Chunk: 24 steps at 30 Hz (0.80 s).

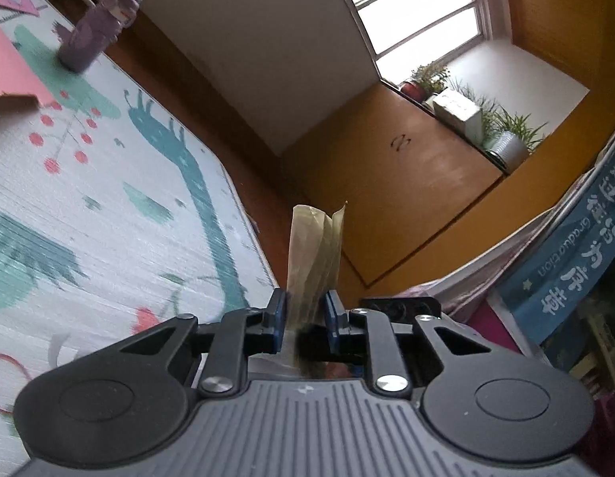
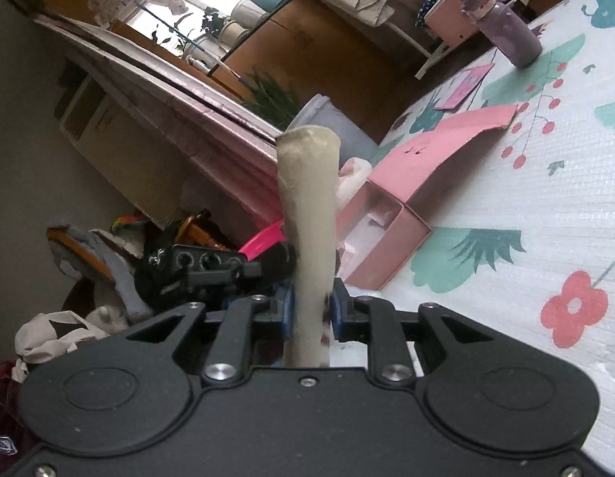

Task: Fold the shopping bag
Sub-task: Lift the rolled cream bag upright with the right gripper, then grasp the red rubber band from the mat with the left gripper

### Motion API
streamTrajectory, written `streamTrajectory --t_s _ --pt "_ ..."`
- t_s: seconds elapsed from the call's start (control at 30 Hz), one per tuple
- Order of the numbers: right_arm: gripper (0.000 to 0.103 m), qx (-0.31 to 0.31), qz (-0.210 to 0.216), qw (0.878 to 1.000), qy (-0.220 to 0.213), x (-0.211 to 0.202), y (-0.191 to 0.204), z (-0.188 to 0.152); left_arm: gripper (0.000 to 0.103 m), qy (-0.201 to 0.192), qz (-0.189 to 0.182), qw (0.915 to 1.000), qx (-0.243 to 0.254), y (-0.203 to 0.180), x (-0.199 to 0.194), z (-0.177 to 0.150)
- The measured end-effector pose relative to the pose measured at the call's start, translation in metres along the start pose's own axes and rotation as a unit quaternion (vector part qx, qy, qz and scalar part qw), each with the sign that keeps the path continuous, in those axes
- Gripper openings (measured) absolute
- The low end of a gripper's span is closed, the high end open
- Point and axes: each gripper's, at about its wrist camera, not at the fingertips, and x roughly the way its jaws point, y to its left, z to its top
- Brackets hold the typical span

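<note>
Both wrist views tilted, close; sharing play mat (image 1: 108, 206), purple bottle (image 2: 506, 28).

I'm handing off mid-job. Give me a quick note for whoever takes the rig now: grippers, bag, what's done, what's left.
Left hand-held gripper: shut on a bunched, tan part of the bag, which sticks out past its fingers.
Right hand-held gripper: shut on a rolled, pale part of the bag.
Both are held above the play mat, clear of the pink box and purple bottle.
Done: both ends gripped.
Left: folding and setting down; fold progress not visible.
</note>
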Motion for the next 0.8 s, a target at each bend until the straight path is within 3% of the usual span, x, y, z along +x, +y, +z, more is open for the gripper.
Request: streamTrajectory --t_s 0.1,0.27,0.3,0.33,0.37,0.4,0.43,0.5,0.57,0.63,0.7,0.8 --pt "0.018 -0.018 -0.017 1.000 0.010 -0.001 0.002 0.002 0.020 0.001 0.003 1.0000 -0.001 0.004 0.003 -0.002" --pt "0.014 -0.077 -0.095 0.992 0.035 0.002 0.011 0.003 0.021 -0.012 0.033 0.9993 0.012 0.007 -0.005 -0.001" --pt "0.014 -0.091 -0.112 0.989 0.031 0.000 0.013 0.004 0.022 -0.024 0.039 0.9989 0.009 0.008 -0.011 0.002" --pt "0.014 -0.114 -0.140 0.983 0.026 -0.002 0.017 0.005 0.031 -0.041 0.057 0.9975 0.014 0.009 -0.020 0.007" --pt "0.014 -0.152 -0.170 0.973 0.028 -0.001 0.023 0.005 0.039 -0.051 0.071 0.9959 0.022 0.008 -0.025 0.011" --pt "0.014 -0.211 -0.211 0.954 0.031 0.000 0.033 0.005 0.063 -0.065 0.090 0.9931 0.036 0.006 -0.032 0.015" --pt "0.014 -0.252 -0.239 0.937 0.032 0.002 0.040 0.005 0.074 -0.084 0.107 0.9895 0.048 0.004 -0.041 0.018" --pt "0.014 -0.309 -0.287 0.906 0.027 0.004 0.047 0.005 0.074 -0.097 0.111 0.9879 0.049 0.004 -0.052 0.024" --pt "0.014 -0.338 -0.309 0.889 0.013 0.002 0.051 0.006 0.074 -0.091 0.095 0.9903 0.045 0.005 -0.061 0.031" --pt "0.014 -0.370 -0.327 0.869 -0.034 -0.011 0.056 0.015 0.074 -0.095 0.116 0.9867 0.062 0.001 -0.071 0.035" --pt "0.015 -0.361 -0.328 0.870 -0.071 -0.024 0.051 0.022 0.074 -0.082 0.150 0.9837 0.057 0.003 -0.075 0.037" --pt "0.016 -0.336 -0.323 0.882 -0.070 -0.026 0.039 0.024 0.074 -0.050 0.188 0.9780 0.077 0.007 -0.075 0.032"
